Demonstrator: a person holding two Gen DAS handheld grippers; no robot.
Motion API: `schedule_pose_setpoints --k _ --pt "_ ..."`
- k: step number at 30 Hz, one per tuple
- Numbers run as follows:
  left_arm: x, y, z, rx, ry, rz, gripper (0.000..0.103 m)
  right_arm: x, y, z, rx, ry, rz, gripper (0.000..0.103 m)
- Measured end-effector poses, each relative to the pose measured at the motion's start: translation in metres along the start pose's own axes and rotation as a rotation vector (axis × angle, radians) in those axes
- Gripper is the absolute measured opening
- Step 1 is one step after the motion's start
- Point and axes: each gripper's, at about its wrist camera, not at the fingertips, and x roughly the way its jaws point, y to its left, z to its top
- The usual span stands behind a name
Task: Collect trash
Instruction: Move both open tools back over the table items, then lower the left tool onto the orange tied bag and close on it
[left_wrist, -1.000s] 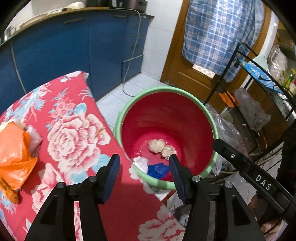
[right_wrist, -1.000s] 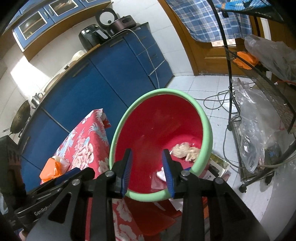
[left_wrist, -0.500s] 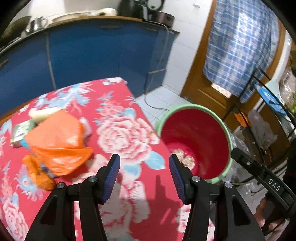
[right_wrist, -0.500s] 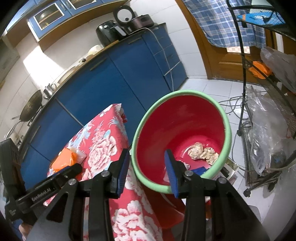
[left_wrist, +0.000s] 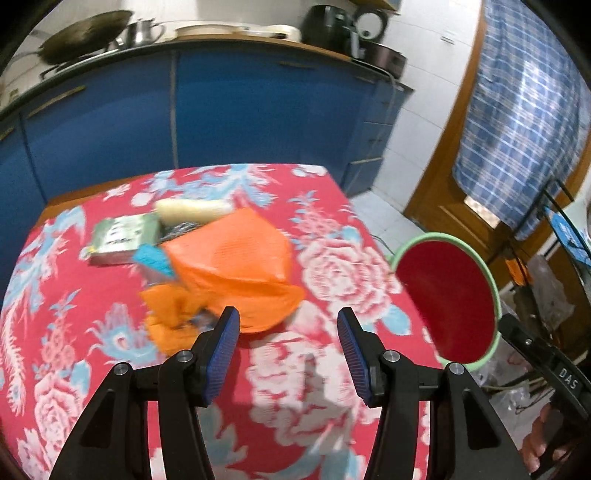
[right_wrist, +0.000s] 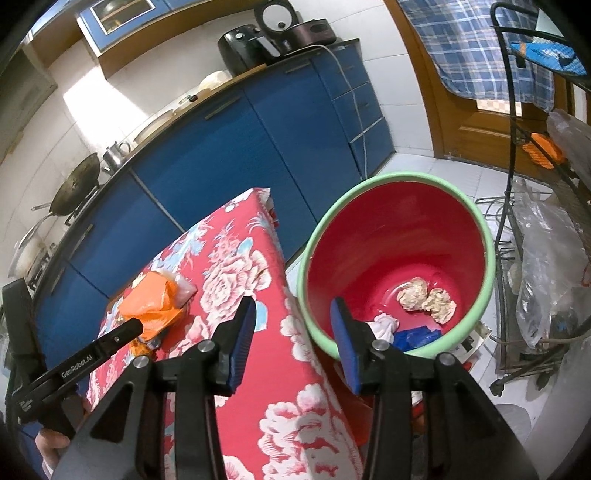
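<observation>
A red bin with a green rim (left_wrist: 448, 299) (right_wrist: 399, 258) stands on the floor beside the table and holds crumpled paper (right_wrist: 424, 297), a white wad and a blue scrap. On the floral tablecloth (left_wrist: 332, 266) lies a pile of trash: an orange plastic bag (left_wrist: 236, 269) (right_wrist: 151, 302), a green-white packet (left_wrist: 122, 240), a pale roll (left_wrist: 192, 210) and a blue piece (left_wrist: 155, 258). My left gripper (left_wrist: 288, 332) is open and empty, just in front of the orange bag. My right gripper (right_wrist: 291, 328) is open and empty, above the table edge beside the bin.
Blue kitchen cabinets (left_wrist: 184, 110) run behind the table, with a wok and appliances on the counter. A black wire rack (right_wrist: 535, 221) with plastic bags stands right of the bin. A wooden door with a checked cloth (left_wrist: 517, 129) is at the back right.
My left gripper has swung left from above the bin to the trash pile on the table. My right gripper has drawn back from the bin and opened wider.
</observation>
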Motion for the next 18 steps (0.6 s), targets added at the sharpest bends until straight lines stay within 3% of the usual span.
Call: schedule_pose_setpoints --k 12,18 --pt "0.005 0.065 -0.011 -0.115 0.010 0.114 0.057 0.015 0.030 -0.008 -0.055 0.049 0.014 0.049" --pt "0.016 0.085 -0.016 -0.160 0.033 0.129 0.057 0.025 0.043 -0.011 -0.077 0.073 0.023 0.050"
